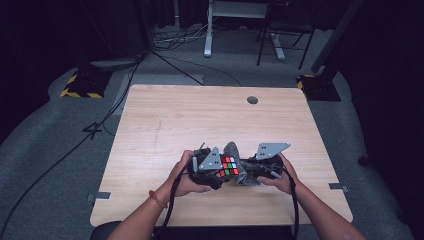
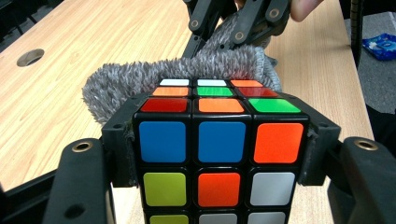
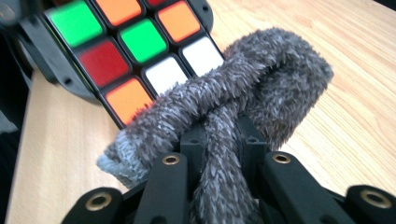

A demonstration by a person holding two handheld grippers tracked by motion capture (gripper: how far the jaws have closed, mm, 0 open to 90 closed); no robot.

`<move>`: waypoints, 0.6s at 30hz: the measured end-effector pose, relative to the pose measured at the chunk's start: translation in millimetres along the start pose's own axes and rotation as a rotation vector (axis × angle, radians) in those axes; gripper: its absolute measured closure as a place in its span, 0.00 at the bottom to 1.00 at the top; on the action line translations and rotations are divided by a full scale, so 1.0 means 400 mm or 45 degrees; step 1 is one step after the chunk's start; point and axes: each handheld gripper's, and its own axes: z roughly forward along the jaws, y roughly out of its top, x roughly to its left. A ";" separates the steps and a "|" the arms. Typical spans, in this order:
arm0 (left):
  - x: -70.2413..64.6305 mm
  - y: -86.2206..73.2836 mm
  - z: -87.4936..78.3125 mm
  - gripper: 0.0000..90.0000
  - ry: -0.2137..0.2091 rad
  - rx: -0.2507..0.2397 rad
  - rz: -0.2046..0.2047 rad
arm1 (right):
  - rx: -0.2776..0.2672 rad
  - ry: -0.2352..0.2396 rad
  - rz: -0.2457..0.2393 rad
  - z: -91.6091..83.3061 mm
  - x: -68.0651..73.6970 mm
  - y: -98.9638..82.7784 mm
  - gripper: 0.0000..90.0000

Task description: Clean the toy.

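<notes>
While the left gripper (image 2: 219, 154) clamps the puzzle cube (image 2: 218, 140) between its jaws, the right gripper (image 3: 222, 154) pinches a folded grey cloth (image 3: 243, 98) against the cube's far face, both held above the tabletop (image 1: 165, 115) near its front edge, at mid-width.
</notes>
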 end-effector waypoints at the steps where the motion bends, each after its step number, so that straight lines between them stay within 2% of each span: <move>1: 0.000 -0.001 0.000 0.37 0.004 -0.005 -0.001 | -0.009 -0.004 0.004 -0.001 0.000 0.001 0.86; 4: 0.001 -0.004 -0.001 0.37 0.010 -0.007 -0.011 | -0.052 0.011 0.043 -0.008 -0.001 0.003 0.86; 8: -0.005 -0.006 0.013 0.36 0.039 0.054 0.001 | -0.073 -0.009 0.041 -0.014 0.005 0.009 0.86; 13: -0.008 -0.006 0.028 0.36 0.056 0.118 0.020 | -0.087 -0.042 0.006 -0.021 0.021 0.020 0.86; 18: -0.014 -0.008 0.050 0.37 0.066 0.185 0.037 | -0.100 -0.046 -0.037 -0.025 0.040 0.033 0.86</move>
